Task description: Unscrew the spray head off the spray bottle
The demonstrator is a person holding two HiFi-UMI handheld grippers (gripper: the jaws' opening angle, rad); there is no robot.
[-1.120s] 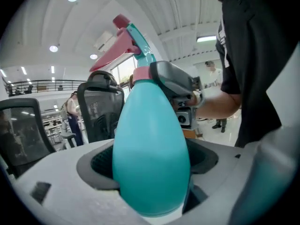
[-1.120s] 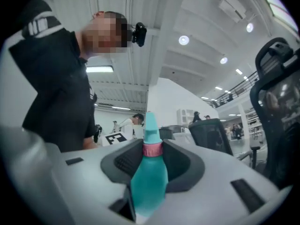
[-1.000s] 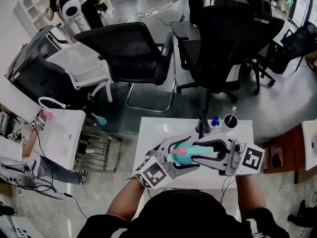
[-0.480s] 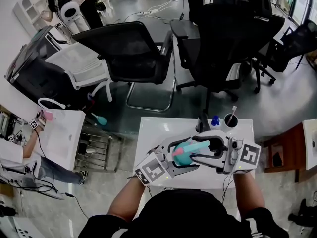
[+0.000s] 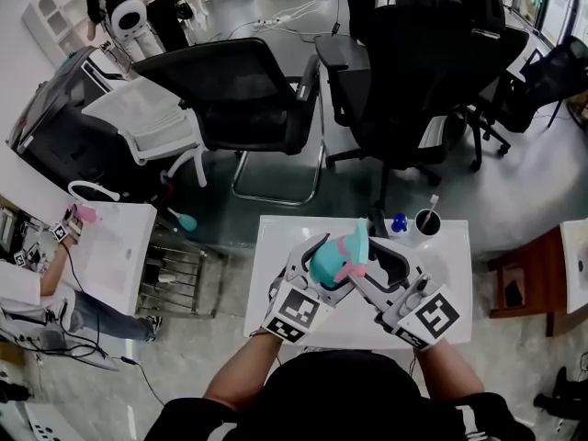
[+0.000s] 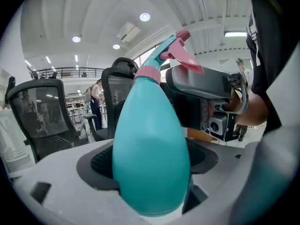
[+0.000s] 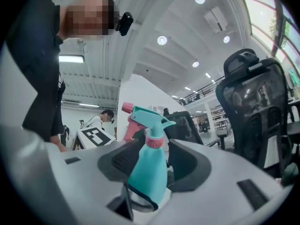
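A teal spray bottle (image 5: 329, 260) with a teal spray head (image 5: 355, 239) and pink trigger is held above the white table (image 5: 276, 246), tilted up and away from me. My left gripper (image 5: 322, 266) is shut on its fat body (image 6: 150, 149), which fills the left gripper view; the pink collar (image 6: 147, 71) and spray head (image 6: 171, 48) rise beyond it. My right gripper (image 5: 364, 270) faces it from the right. Its jaws have just been opening: the bottle (image 7: 149, 172) stands between them with gaps on both sides, the spray head (image 7: 147, 118) above them.
A dark cup (image 5: 427, 221) with a stick and a small blue item (image 5: 399, 223) stand at the table's far right edge. Black office chairs (image 5: 248, 90) (image 5: 413, 72) stand beyond the table. A second white table (image 5: 119, 246) and a wire rack (image 5: 179, 274) lie to the left.
The bottle has swung from lying sideways to pointing up and away. Both grippers have turned with it, their marker cubes now nearer me. The right jaws have let go of the spray head.
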